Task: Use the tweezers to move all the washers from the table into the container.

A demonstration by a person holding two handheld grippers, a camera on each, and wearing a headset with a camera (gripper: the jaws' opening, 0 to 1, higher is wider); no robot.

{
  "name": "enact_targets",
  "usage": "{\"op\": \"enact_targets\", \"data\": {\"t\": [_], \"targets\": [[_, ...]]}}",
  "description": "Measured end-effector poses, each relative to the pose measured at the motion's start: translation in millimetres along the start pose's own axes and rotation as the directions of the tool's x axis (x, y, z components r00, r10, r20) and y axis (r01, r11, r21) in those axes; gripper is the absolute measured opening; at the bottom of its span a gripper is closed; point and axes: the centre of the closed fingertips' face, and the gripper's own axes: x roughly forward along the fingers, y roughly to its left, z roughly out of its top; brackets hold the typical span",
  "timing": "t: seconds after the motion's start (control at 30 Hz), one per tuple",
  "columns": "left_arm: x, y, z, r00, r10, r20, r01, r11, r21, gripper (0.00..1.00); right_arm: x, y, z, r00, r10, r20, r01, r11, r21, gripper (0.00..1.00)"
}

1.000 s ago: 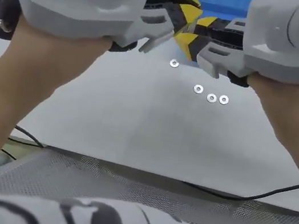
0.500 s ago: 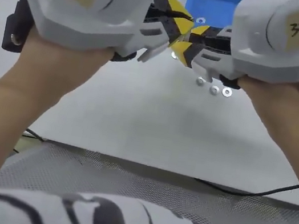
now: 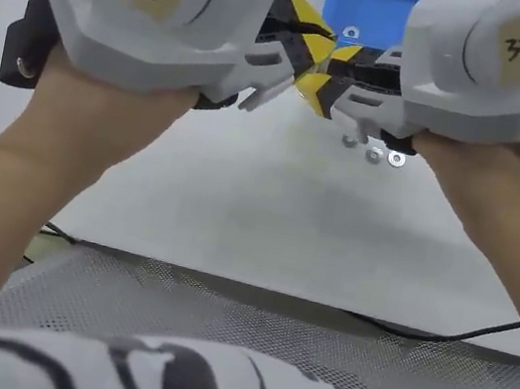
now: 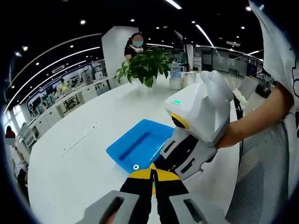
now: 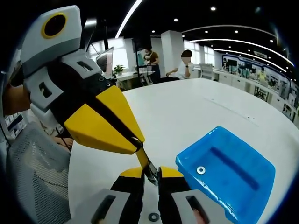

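In the head view my left gripper (image 3: 312, 44) and right gripper (image 3: 323, 77) meet tip to tip in front of the blue container (image 3: 374, 3). One washer (image 3: 350, 32) lies in the container. Three washers (image 3: 374, 155) lie in a row on the white table beside the right gripper. In the right gripper view thin dark tweezers (image 5: 145, 162) run from the left gripper's yellow jaws (image 5: 133, 142) down into my right gripper (image 5: 149, 176). Both grippers are shut on them. My left gripper (image 4: 153, 176) shows its jaws pressed together, with the container (image 4: 140, 147) beyond.
A loose washer (image 5: 153, 216) lies on the table just under the right gripper. A black cable (image 3: 436, 337) runs along the table's near edge, above a grey mesh surface (image 3: 218, 318). Behind the table stands a potted plant (image 4: 145, 65), with people farther back.
Both grippers have come lower and closer to the washers, and their jaws now hide the single washer nearest the container. The head camera has shifted, bringing the container's washer into sight.
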Motion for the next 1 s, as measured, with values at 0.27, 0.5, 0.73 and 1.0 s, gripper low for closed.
{"op": "enact_targets", "data": {"t": [0.27,0.5,0.73,1.0], "targets": [[5.9,-2.8,-2.0,0.9999,-0.014,-0.004,0.014,1.000,-0.008,0.00,-2.3,1.1,-0.9,0.9997,-0.007,-0.024,0.006,0.999,-0.034,0.05],[5.7,-7.8,0.6,0.9994,-0.027,-0.024,0.027,1.000,0.009,0.00,-3.5,2.3,0.1,0.9988,-0.017,-0.046,0.013,0.997,-0.074,0.04],[-8.0,-10.7,18.3,0.9996,-0.029,0.000,0.029,0.999,0.038,0.00,-21.0,8.4,17.5,0.9991,-0.037,-0.019,0.035,0.993,-0.111,0.04],[-19.3,-13.7,51.8,0.9981,-0.025,0.056,0.019,0.994,0.106,0.00,-48.4,3.4,44.5,0.9950,-0.095,0.032,0.099,0.983,-0.156,0.03]]}}
